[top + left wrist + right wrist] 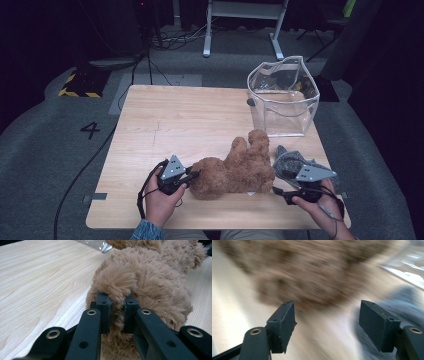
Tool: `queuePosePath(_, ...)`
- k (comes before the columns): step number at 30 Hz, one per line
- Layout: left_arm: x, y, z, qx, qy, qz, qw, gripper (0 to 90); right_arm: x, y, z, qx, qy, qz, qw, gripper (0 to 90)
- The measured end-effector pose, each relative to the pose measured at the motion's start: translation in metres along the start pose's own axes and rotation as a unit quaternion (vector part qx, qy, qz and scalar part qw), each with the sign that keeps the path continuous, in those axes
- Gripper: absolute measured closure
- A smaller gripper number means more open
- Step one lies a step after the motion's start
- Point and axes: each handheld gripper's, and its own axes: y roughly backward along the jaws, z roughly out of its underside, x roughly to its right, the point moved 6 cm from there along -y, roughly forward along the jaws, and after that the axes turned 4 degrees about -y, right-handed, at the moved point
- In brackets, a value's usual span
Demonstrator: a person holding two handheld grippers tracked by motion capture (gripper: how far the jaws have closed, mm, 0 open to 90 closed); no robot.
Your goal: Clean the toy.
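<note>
The brown teddy (240, 167) lies on its side near the front of the bench (165, 125), beside a grey toy (290, 161) and before a clear bag (282, 97), the left tongs (117, 312) pinched on its fur, the right tongs (327, 322) spread wide, gripping nothing.

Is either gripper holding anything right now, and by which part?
The left gripper pinches the teddy bear by a fold of fur at its head end. The right gripper is open and holds nothing.
</note>
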Motion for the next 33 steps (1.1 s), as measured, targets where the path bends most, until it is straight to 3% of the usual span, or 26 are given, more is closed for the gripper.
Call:
queuePosePath(2,0.0,0.0,-0.001,-0.002,0.002,-0.001,1.0,80.2,-0.013,-0.011,-0.006,0.009,0.014,-0.034,0.9993,26.9)
queuePosePath(4,-0.002,0.0,-0.002,-0.004,0.0,-0.009,1.0,80.2,-0.022,-0.02,-0.011,0.003,0.034,-0.041,0.9986,25.0)
queuePosePath(7,-0.004,0.003,-0.001,0.003,0.009,-0.013,0.9999,75.2,-0.02,-0.022,-0.017,-0.002,0.066,-0.017,0.9977,50.5)
queuePosePath(10,-0.008,0.012,-0.001,0.014,0.003,-0.049,0.9987,49.4,-0.015,-0.021,-0.018,-0.005,0.056,-0.017,0.9983,65.9)
queuePosePath(11,-0.007,0.016,-0.001,0.016,0.009,-0.054,0.9984,39.9,-0.014,-0.021,-0.018,-0.008,0.053,-0.018,0.9984,70.6)
queuePosePath(12,-0.005,0.023,0.0,0.016,0.008,-0.054,0.9984,36.7,-0.013,-0.02,-0.018,-0.008,0.048,-0.018,0.9986,73.3)
queuePosePath(14,-0.001,0.033,0.003,0.008,0.0,-0.055,0.9984,33.8,-0.011,-0.017,-0.018,-0.005,0.033,-0.019,0.9993,78.5)
queuePosePath(17,0.011,0.041,0.008,-0.013,-0.01,-0.032,0.9993,33.0,-0.011,-0.015,-0.02,0.002,0.008,-0.02,0.9998,80.9)
queuePosePath(20,0.027,0.033,0.025,-0.051,-0.012,0.005,0.9986,31.3,-0.012,-0.012,-0.022,0.01,-0.009,-0.021,0.9997,81.2)
queuePosePath(22,0.032,0.021,0.033,-0.071,-0.032,0.004,0.9969,30.2,-0.011,-0.012,-0.023,0.012,-0.011,-0.021,0.9996,81.2)
queuePosePath(24,0.035,0.013,0.035,-0.073,-0.033,0.0,0.9968,30.2,-0.011,-0.012,-0.024,0.017,-0.015,-0.021,0.9995,81.1)
queuePosePath(26,0.037,0.005,0.032,-0.057,-0.03,0.001,0.9979,30.9,-0.013,-0.012,-0.024,0.02,-0.016,-0.023,0.9994,81.0)
queuePosePath(27,0.036,0.003,0.031,-0.061,-0.032,-0.004,0.9976,31.6,-0.014,-0.012,-0.024,0.021,-0.015,-0.026,0.9993,80.8)
queuePosePath(28,0.034,0.0,0.03,-0.068,-0.045,-0.021,0.9965,34.0,-0.015,-0.013,-0.025,0.021,-0.01,-0.03,0.9993,80.8)
queuePosePath(29,0.033,-0.001,0.029,-0.073,-0.058,-0.03,0.9952,46.0,-0.016,-0.013,-0.025,0.022,-0.005,-0.033,0.9992,80.7)
queuePosePath(33,0.032,0.003,0.024,-0.078,-0.053,-0.024,0.9952,79.0,-0.018,-0.009,-0.027,0.023,-0.007,-0.043,0.9988,80.9)
